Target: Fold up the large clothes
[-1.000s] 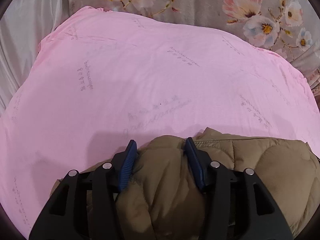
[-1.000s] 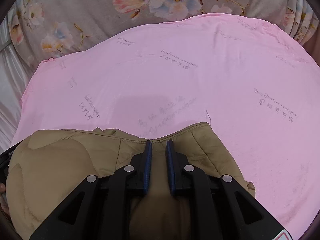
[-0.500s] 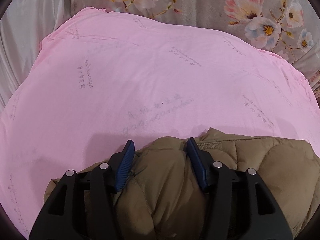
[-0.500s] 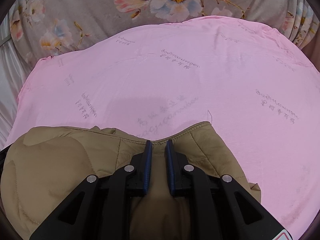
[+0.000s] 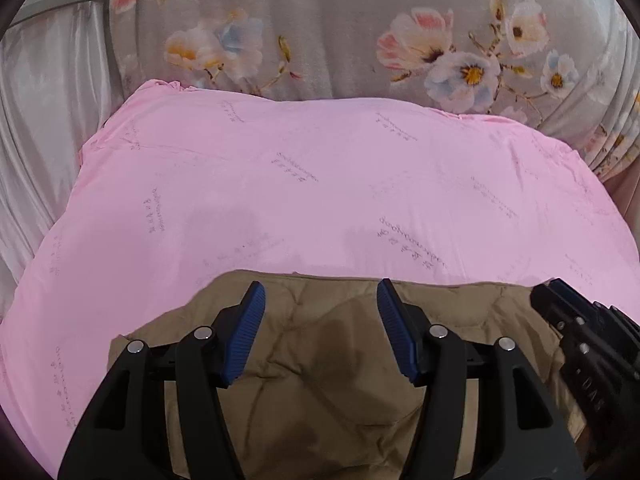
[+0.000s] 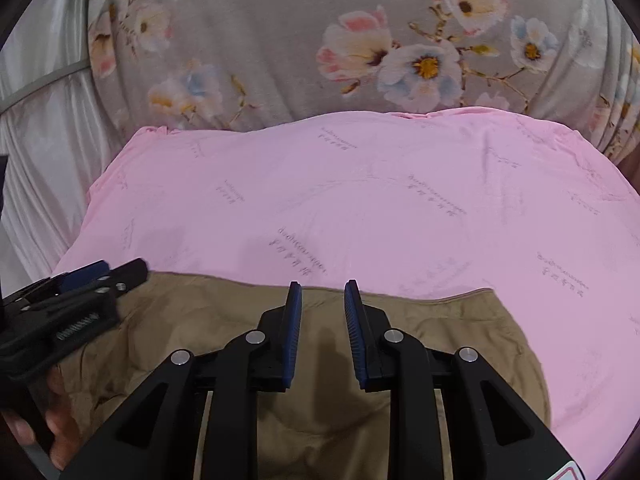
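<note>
1 tan jacket (image 5: 332, 360), 1 pink sheet (image 5: 320, 184), 2 tools apart.

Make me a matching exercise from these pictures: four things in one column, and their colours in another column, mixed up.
Things:
1. jacket
2. sheet
3. finger pads
4. blanket

Colours:
A. grey with flowers
B. blue
C. tan
D. pink

Pairs: 1-C, 2-D, 3-B, 4-A
</note>
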Action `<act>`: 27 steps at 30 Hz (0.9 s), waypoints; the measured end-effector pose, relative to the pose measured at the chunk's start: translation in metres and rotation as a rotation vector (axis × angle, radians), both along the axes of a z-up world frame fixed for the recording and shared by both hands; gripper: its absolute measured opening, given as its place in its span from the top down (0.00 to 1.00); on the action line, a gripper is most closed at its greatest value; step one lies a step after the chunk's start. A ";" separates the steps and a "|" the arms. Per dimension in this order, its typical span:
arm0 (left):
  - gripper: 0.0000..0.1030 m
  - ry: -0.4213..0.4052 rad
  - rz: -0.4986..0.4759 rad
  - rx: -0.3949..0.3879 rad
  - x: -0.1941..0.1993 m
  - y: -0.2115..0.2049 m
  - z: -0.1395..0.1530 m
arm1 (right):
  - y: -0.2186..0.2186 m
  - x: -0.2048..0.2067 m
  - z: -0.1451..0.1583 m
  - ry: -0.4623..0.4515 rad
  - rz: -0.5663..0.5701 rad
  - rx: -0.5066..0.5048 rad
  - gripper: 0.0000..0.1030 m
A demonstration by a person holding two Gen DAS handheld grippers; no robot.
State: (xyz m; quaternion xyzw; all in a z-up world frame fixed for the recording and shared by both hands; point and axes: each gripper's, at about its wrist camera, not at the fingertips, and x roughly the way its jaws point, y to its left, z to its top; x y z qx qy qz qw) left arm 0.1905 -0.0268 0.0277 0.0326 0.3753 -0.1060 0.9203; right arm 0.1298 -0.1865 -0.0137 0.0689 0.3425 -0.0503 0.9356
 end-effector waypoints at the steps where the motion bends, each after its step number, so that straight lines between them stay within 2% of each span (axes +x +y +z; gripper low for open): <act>1: 0.46 0.019 0.007 0.017 0.002 -0.007 -0.010 | 0.004 0.004 -0.010 0.027 0.006 0.005 0.78; 4: 0.46 0.062 0.028 0.042 0.008 -0.014 -0.039 | 0.005 0.012 -0.032 0.066 0.010 0.028 0.78; 8: 0.44 0.048 0.038 0.046 0.006 -0.014 -0.052 | -0.002 0.016 -0.045 0.077 0.017 0.078 0.78; 14: 0.42 0.005 0.046 0.091 0.004 -0.023 -0.062 | 0.001 0.017 -0.055 0.068 0.011 0.061 0.78; 27: 0.40 0.002 0.051 0.108 0.009 -0.027 -0.070 | 0.002 0.022 -0.059 0.063 0.004 0.045 0.78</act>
